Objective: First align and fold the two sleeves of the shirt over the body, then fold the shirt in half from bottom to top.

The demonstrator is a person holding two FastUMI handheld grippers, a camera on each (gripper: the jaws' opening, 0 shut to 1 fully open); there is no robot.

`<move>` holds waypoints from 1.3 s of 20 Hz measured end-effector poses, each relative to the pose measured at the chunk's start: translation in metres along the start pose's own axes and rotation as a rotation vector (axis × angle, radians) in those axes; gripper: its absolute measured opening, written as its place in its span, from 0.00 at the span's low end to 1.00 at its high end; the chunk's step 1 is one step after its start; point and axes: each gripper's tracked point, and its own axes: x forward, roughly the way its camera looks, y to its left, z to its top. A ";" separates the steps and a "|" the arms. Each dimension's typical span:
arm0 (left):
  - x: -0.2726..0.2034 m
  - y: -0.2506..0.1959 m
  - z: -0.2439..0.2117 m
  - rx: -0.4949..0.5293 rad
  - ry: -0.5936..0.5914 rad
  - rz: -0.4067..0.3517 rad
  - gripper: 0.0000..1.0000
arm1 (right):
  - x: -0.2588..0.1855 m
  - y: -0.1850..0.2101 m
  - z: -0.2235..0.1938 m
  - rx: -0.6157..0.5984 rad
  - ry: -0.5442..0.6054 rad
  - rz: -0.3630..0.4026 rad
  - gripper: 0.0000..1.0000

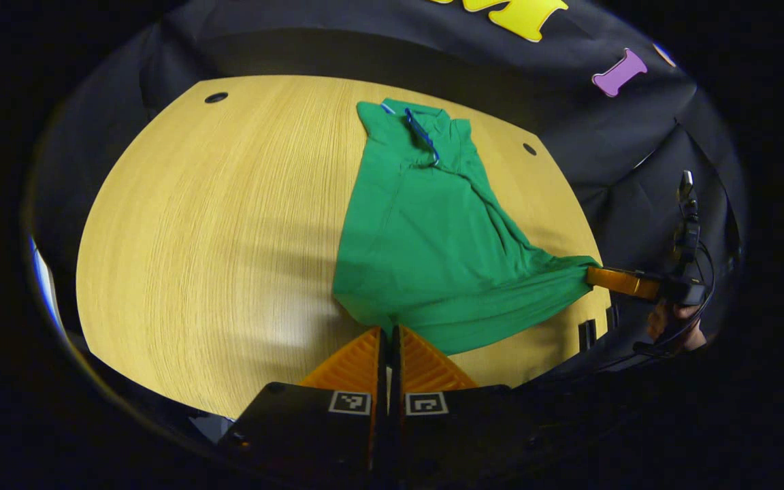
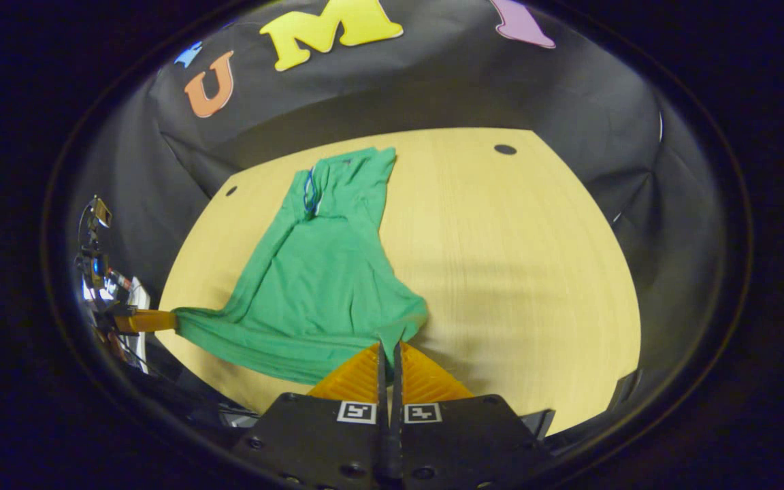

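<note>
Both grippers are seen clamped on the bottom hem of the green short-sleeved shirt (image 1: 426,238). At the bottom of the left gripper view, the left gripper (image 1: 388,331) is pressed together with its two ribbed fingers pinching one bottom corner of the fabric, and the same is shown for the right gripper (image 2: 388,346) at the bottom of the right gripper view, where the other bottom corner is pinched between closed fingers. The hem is stretched taut between the two corners and pulled into ridges near each grip. The shirt is laid lengthwise on the pale wooden table (image 1: 215,224), its collar (image 1: 419,129), edged with a blue line, at the far end near the back edge, and both sleeves are folded in over the body. From the left gripper view the other gripper is seen off to the right at the table's near corner, held by a hand (image 1: 678,323) with a dark cable running from it. Two small dark round holes (image 1: 216,97) are set in the tabletop near its far corners. Black cloth is hung behind the table as the booth wall (image 2: 433,88).
</note>
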 end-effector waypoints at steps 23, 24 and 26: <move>0.102 0.052 0.314 0.092 -0.355 0.117 0.06 | 0.106 0.034 0.312 -0.097 -0.313 0.013 0.00; 0.111 0.056 0.326 0.086 -0.366 0.124 0.06 | 0.117 0.034 0.318 -0.102 -0.309 0.006 0.00; 0.127 0.063 0.341 0.074 -0.373 0.131 0.06 | 0.136 0.033 0.328 -0.108 -0.306 -0.004 0.00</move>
